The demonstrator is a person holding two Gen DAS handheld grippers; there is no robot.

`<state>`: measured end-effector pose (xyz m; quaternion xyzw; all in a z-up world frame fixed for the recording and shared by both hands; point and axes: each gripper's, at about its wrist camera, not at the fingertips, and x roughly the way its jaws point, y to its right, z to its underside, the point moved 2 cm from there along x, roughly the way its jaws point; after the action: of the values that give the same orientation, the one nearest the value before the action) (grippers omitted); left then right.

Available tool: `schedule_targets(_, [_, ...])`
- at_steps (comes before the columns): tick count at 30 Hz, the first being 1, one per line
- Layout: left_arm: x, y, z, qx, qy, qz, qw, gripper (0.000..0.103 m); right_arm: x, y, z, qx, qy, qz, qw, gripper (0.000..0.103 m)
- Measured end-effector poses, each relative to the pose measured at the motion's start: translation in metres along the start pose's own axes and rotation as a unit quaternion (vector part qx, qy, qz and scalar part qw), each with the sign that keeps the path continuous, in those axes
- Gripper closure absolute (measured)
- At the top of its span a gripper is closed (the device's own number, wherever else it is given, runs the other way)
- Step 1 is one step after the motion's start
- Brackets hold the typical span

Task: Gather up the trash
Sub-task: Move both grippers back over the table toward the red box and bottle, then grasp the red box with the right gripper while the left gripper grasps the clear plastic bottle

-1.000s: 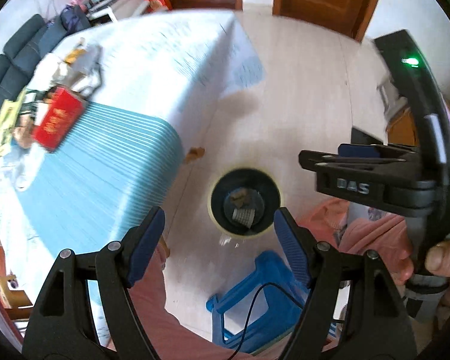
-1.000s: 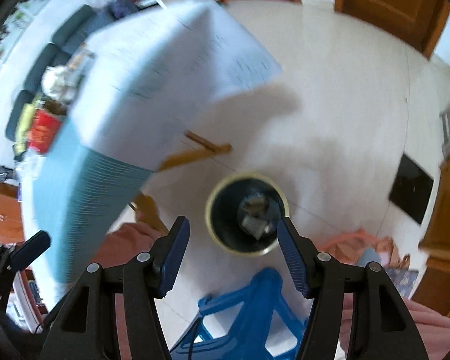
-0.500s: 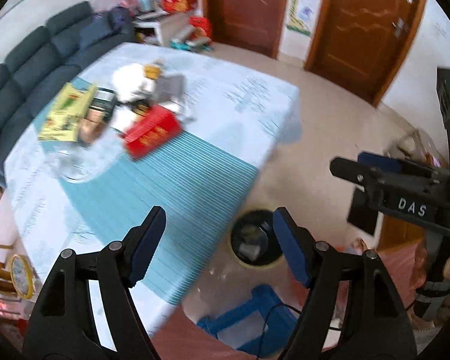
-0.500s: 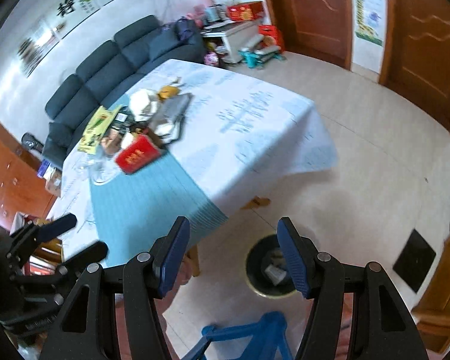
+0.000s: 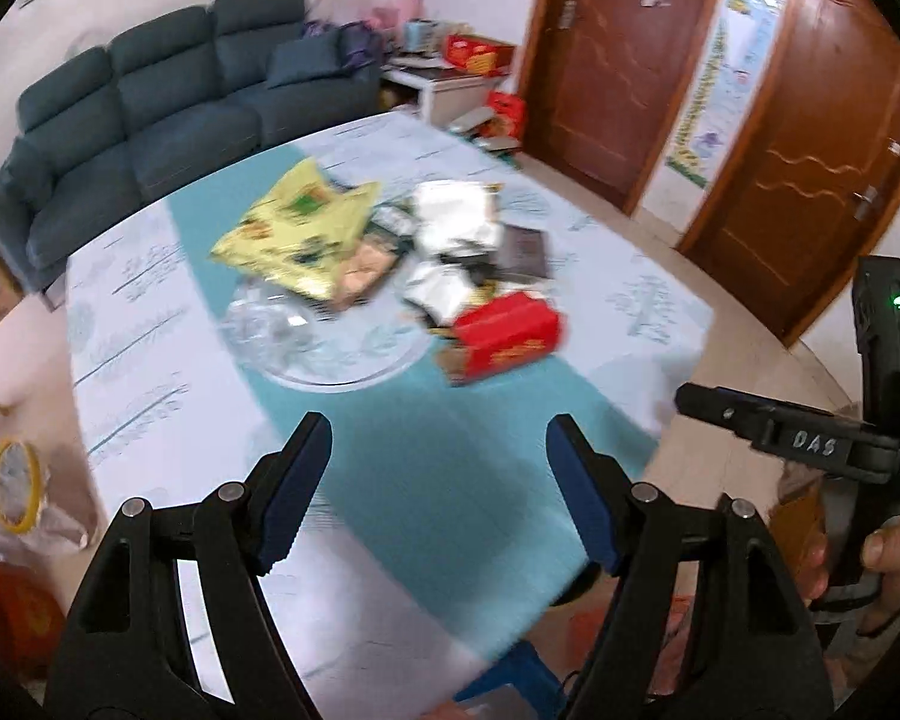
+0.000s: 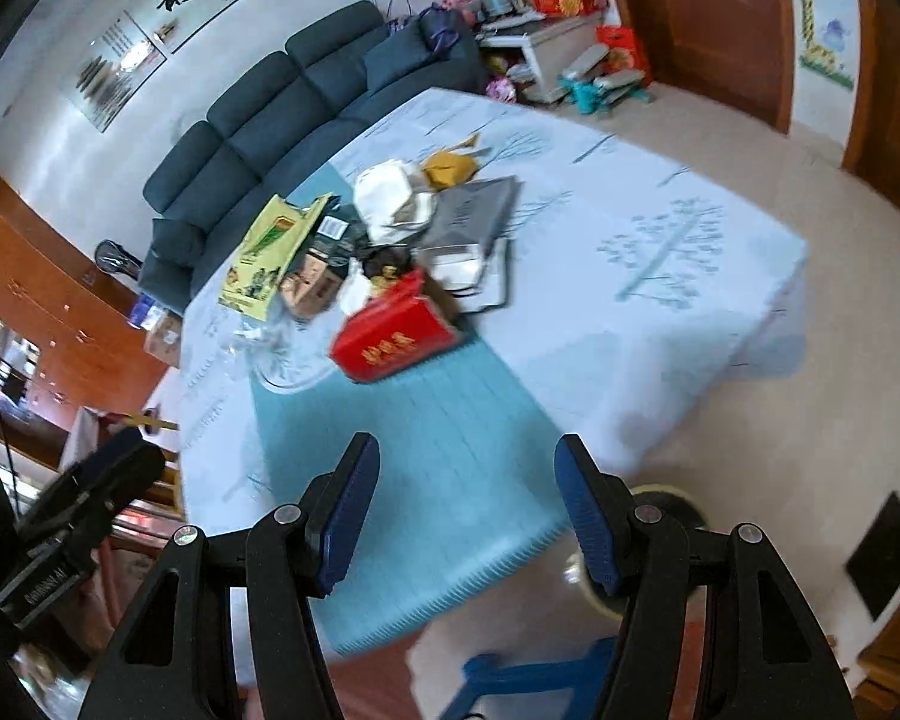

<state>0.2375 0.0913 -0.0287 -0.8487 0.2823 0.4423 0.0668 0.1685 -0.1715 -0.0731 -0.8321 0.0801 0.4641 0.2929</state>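
Left gripper (image 5: 438,480) hung wide and empty; trash pile (image 5: 390,258) lay on the table (image 5: 660,300) toward twelve o'clock. Right gripper (image 6: 468,504) likewise gaped empty, red box (image 6: 393,336) nearest, toward eleven o'clock, apparently slightly nearer this gripper.

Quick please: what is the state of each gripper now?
Left gripper: open, holding nothing.
Right gripper: open, holding nothing.

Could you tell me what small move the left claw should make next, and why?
Probably reach forward and down toward the red box, the nearest piece of the trash pile. The left claw is open and empty, above bare tablecloth short of the pile.
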Motion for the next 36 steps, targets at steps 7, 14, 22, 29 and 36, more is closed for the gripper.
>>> schedule_targets(7, [0.022, -0.059, -0.006, -0.044, -0.02, -0.04, 0.998, 0.031, 0.078, -0.017, -0.036, 0.089, -0.026, -0.062, 0.994, 0.038])
schedule_targets(14, [0.037, -0.112, -0.012, -0.09, -0.017, -0.046, 0.9947, 0.031, 0.145, -0.016, -0.051, 0.196, -0.034, -0.085, 0.976, 0.037])
schedule_targets(22, [0.062, -0.17, -0.021, -0.173, -0.041, -0.016, 0.984, 0.032, 0.178, -0.022, -0.056, 0.212, -0.028, -0.064, 0.975, 0.039])
schedule_targets(29, [0.094, -0.18, -0.044, -0.168, -0.061, 0.009, 0.9839, 0.031, 0.174, -0.017, -0.053, 0.193, -0.018, -0.072, 0.978, 0.057])
schedule_targets(36, [0.136, -0.2, -0.077, -0.163, -0.087, 0.043, 0.9819, 0.032, 0.148, -0.017, -0.052, 0.175, -0.004, -0.089, 0.98, 0.061])
